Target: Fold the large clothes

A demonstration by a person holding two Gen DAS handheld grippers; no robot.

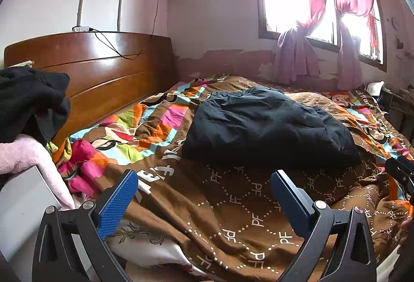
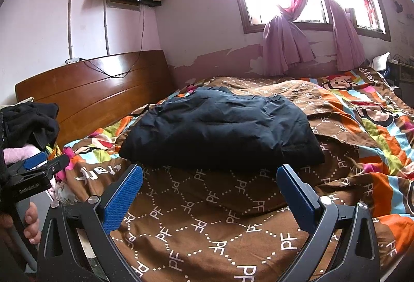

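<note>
Dark jacket [image 2: 220,129] folded on quilt [image 2: 207,225] | near edge clear | both fingers released

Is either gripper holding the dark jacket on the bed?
No. The dark jacket lies folded on the bedspread, beyond both open grippers.

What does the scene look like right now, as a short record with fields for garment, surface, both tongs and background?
garment: dark jacket, folded into a bundle, lying on the quilt
surface: patterned quilt on the bed
left tongs: open, empty, short of the jacket
right tongs: open, empty, short of the jacket
background: wooden headboard, pink curtains
</note>
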